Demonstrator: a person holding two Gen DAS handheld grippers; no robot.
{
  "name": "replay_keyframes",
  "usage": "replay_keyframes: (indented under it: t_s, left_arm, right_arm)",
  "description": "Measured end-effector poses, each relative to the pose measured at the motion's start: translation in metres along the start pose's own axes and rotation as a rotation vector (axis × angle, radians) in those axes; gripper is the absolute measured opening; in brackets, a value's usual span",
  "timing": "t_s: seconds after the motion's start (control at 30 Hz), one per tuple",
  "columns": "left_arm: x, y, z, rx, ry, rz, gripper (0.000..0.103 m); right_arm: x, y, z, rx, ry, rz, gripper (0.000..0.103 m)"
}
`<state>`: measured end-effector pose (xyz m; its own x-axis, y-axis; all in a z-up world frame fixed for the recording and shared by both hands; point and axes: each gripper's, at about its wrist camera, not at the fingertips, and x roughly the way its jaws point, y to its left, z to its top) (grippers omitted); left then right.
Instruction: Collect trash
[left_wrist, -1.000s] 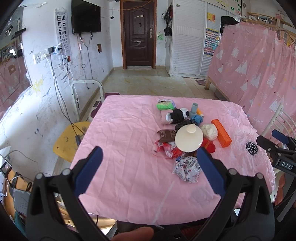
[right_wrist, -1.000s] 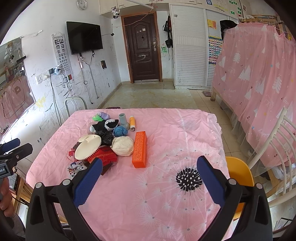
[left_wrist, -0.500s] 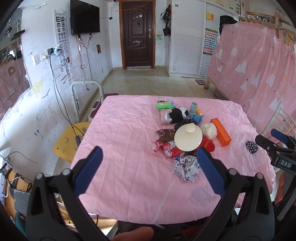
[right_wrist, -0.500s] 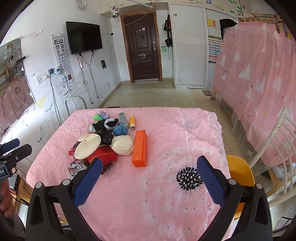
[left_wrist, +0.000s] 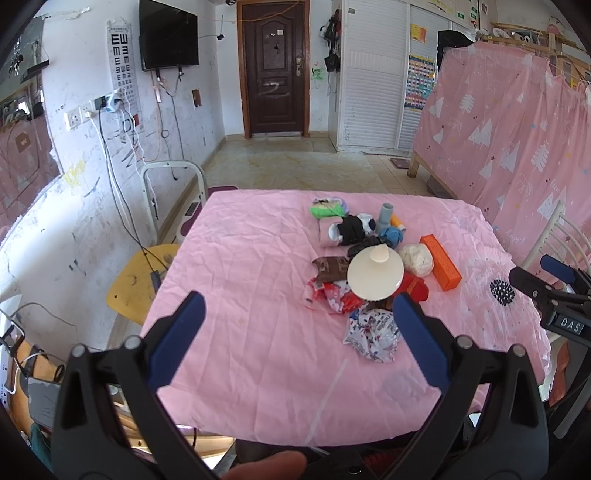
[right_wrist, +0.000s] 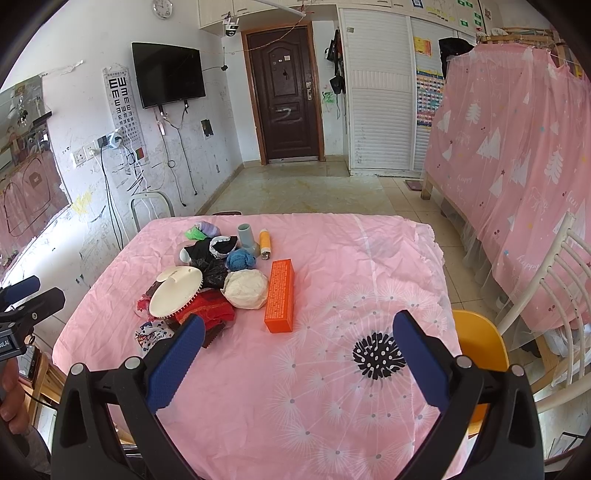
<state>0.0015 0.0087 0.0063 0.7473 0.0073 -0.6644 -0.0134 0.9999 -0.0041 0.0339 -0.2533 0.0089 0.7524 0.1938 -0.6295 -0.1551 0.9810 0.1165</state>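
Left tongs (left_wrist: 295, 332) and right tongs (right_wrist: 297, 354) both hovering spread, gripping nothing, over near edge of pink worktop (left_wrist: 240, 258); trash pile (right_wrist: 214, 284) lying farther in.

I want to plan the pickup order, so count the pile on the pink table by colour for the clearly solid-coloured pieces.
Orange: 2, the long orange box and small orange bottle
Blue: 1, the blue yarn ball
Cream: 1, the round cream brush
Green: 1, the green wrapper
Total: 5
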Motion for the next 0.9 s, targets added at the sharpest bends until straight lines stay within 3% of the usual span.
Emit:
replay_keyframes:
  t_s: [0.67, 0.9]
  left_arm:
    - [0.0, -0.003, -0.004, 0.002, -0.002, 0.004, 0.097]
    - [0.013, -0.011, -0.009, 0.017, 0.039, -0.007, 0.097]
  right_arm:
    - [0.002, 0.001, -0.002, -0.001, 0.004, -0.002, 0.092]
    - [0.016, -0.006, -0.003, -0.002, 0.027, -0.017, 0.092]
